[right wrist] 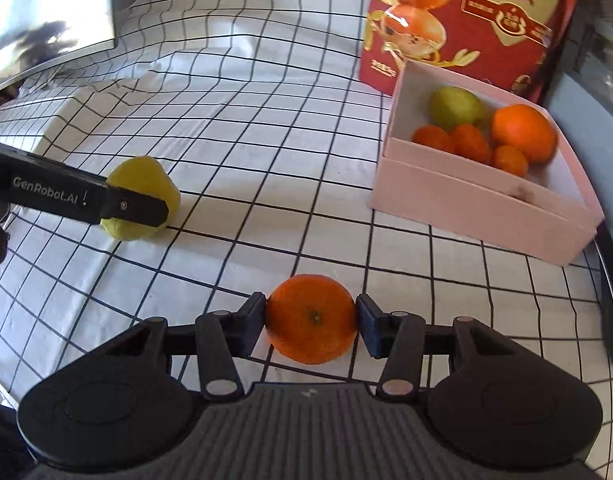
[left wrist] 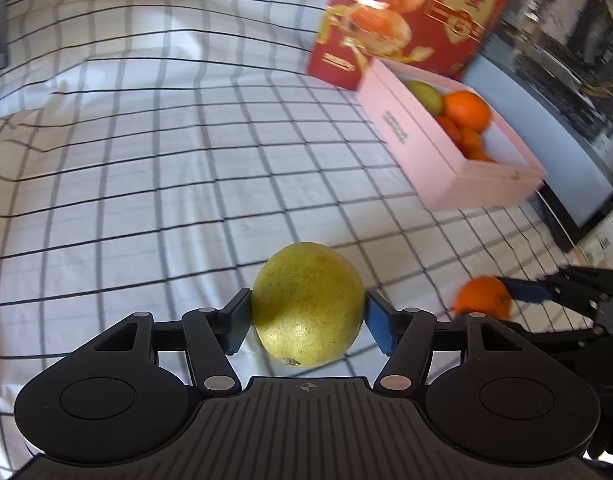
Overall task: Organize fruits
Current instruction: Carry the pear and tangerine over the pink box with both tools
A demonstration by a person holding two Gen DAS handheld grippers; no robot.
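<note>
I see a checked surface [left wrist: 146, 160] with a pink box [right wrist: 486, 200]; my left gripper [left wrist: 308, 316] pinches a pear [left wrist: 308, 304], my right gripper [right wrist: 311, 322] an orange [right wrist: 311, 319].

Each gripper, left gripper [left wrist: 307, 320] and right gripper [right wrist: 311, 320], is matte black: a ribbed centre plate, two round housings with shallow discs, linkage arms with silver pivot pins, and blue ribbed pads [left wrist: 380, 320]. White lettering "GenRobot.AI" marks one finger's side.
</note>
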